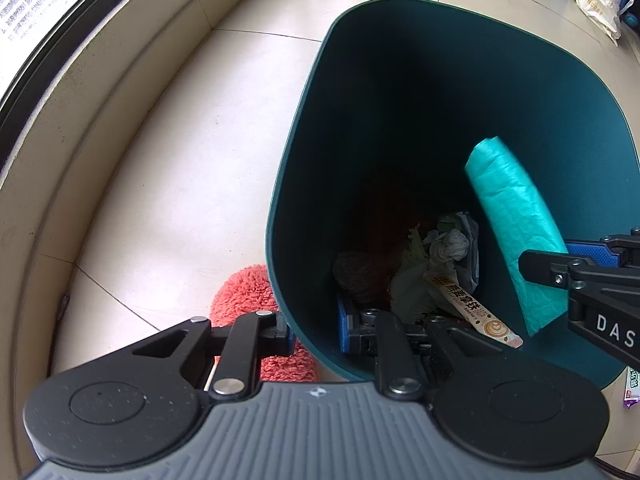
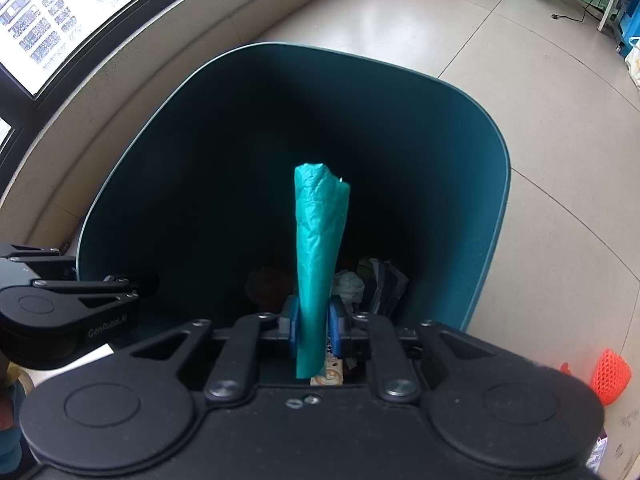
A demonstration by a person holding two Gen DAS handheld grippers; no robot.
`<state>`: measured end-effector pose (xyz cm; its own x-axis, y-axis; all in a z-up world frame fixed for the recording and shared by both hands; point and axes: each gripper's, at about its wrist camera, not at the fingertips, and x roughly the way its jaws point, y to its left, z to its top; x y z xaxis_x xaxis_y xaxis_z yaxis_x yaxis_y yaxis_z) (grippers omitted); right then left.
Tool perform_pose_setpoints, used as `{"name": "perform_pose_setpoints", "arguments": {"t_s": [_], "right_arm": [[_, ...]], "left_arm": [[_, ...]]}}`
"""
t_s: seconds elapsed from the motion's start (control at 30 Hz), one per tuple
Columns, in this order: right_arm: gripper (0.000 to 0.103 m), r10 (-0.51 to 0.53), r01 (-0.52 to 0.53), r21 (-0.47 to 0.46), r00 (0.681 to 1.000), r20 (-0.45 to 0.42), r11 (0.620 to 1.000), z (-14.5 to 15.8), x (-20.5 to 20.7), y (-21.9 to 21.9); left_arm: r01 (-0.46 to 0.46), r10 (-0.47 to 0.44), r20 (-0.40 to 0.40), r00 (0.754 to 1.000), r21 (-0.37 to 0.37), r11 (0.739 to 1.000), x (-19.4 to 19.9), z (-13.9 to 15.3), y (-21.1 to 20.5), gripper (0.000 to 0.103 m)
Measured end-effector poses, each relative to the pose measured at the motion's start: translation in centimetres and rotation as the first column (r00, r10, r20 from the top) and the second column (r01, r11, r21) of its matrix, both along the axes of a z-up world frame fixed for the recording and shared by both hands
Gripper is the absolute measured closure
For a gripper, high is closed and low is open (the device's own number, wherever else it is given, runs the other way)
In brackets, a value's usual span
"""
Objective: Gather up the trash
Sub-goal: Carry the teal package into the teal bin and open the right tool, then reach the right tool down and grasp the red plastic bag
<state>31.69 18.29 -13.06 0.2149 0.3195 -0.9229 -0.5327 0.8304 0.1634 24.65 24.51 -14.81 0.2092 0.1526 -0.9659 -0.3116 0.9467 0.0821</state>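
A dark teal trash bin (image 1: 520, 92) stands on the tiled floor, also in the right wrist view (image 2: 168, 152). My left gripper (image 1: 314, 330) is shut on the bin's near wall, one pad inside, one outside. My right gripper (image 2: 314, 330) is shut on a rolled teal plastic bag (image 2: 320, 240) and holds it upright over the bin's opening; the bag also shows in the left wrist view (image 1: 516, 216). Inside the bin lie crumpled paper (image 1: 448, 246), a coffee sachet (image 1: 476, 312) and other dark scraps.
A red fluffy cloth (image 1: 248, 300) lies on the floor beside the bin under my left gripper. A curved beige ledge (image 1: 80, 140) runs along the left. An orange mesh item (image 2: 610, 376) and a purple wrapper (image 1: 632, 388) lie on the floor right of the bin.
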Motion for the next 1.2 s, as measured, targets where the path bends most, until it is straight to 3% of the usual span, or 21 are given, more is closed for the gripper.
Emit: {"name": "perform_pose_setpoints", "arguments": {"t_s": [0.17,0.5,0.6,0.67,0.83,1.03,1.2], "right_arm": [[0.080,0.025,-0.025,-0.014,1.000,0.008,1.000,-0.1,-0.6,-0.4],[0.069,0.034,-0.037,0.084,0.999,0.041,0.996,3.6,-1.7,-3.0],[0.058,0.050,-0.056,0.111,0.997,0.064,0.992,5.2,-2.4,-4.3],[0.043,0.039,-0.050,0.137,0.996,0.082,0.989,6.9,-2.8,-5.4],[0.036,0.003,-0.031,0.194,0.990,0.142,0.980,10.8,-3.4,-9.8],[0.027,-0.107,0.076,0.175,0.979,0.174,0.982,11.1,-3.3,-16.3],[0.023,-0.252,0.232,0.156,0.960,0.122,0.960,8.1,-2.7,-22.2]], "left_arm": [[-0.001,0.001,0.000,1.000,-0.002,1.000,0.0,0.0,0.1,0.084],[-0.001,0.001,-0.002,1.000,0.005,1.000,0.0,0.0,0.1,0.084],[-0.003,0.003,-0.003,1.000,0.005,1.000,0.0,0.0,0.0,0.084],[-0.001,0.001,-0.003,1.000,0.010,1.000,0.0,0.0,-0.1,0.084],[-0.001,0.002,-0.004,1.000,0.009,1.000,0.0,0.0,0.0,0.084],[-0.001,0.001,-0.005,1.000,0.009,1.000,0.0,0.0,-0.1,0.084],[-0.004,0.004,-0.006,1.000,0.009,1.000,0.0,0.0,0.0,0.084]]}}
